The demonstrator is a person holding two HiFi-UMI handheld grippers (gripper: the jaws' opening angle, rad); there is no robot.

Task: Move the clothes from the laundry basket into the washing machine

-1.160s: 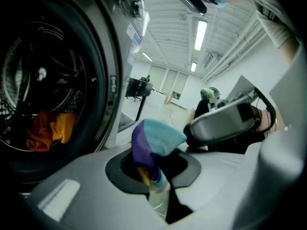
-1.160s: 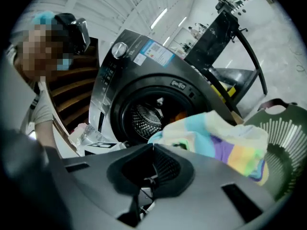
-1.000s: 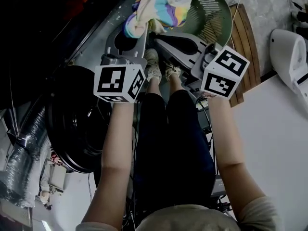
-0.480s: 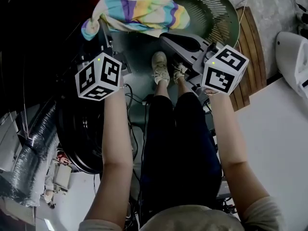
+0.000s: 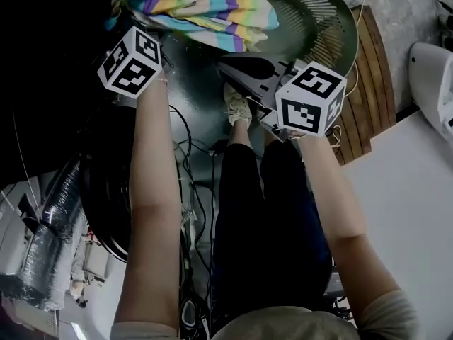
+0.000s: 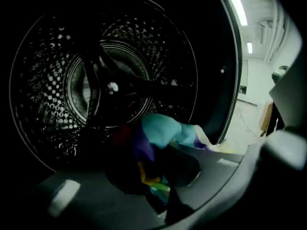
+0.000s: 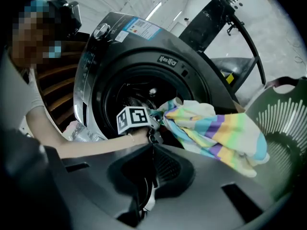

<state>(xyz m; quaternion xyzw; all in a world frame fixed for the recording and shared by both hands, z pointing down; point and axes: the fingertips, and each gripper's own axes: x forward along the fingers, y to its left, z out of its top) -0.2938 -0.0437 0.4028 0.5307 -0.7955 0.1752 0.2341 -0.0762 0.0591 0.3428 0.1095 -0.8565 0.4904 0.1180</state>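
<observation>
Right gripper view, nearest the lens at the lower middle: the right gripper (image 7: 152, 153) has its two dark jaws pressed together with nothing between them. Just beyond, at mid-frame, the left gripper (image 7: 156, 116) and its marker cube reach to the round door opening of the washing machine (image 7: 144, 42). Its jaws are clamped narrowly on a pastel striped garment (image 7: 216, 131). The cloth spreads to the right of the opening, outside the machine. Its far end droops toward the slatted laundry basket (image 7: 283, 123) at the right edge.

Left gripper view has the bunched fabric caught between the jaws at the lower middle. Behind it, the perforated drum (image 6: 48, 80) fills the left and centre of the frame, dark inside.

Head view shows both forearms stretching up the frame on either side of the person's dark trousers (image 5: 262, 218). The left cube sits at upper left and the right cube just right of centre. The garment lies along the top edge, between the left gripper and the basket at upper right.
</observation>
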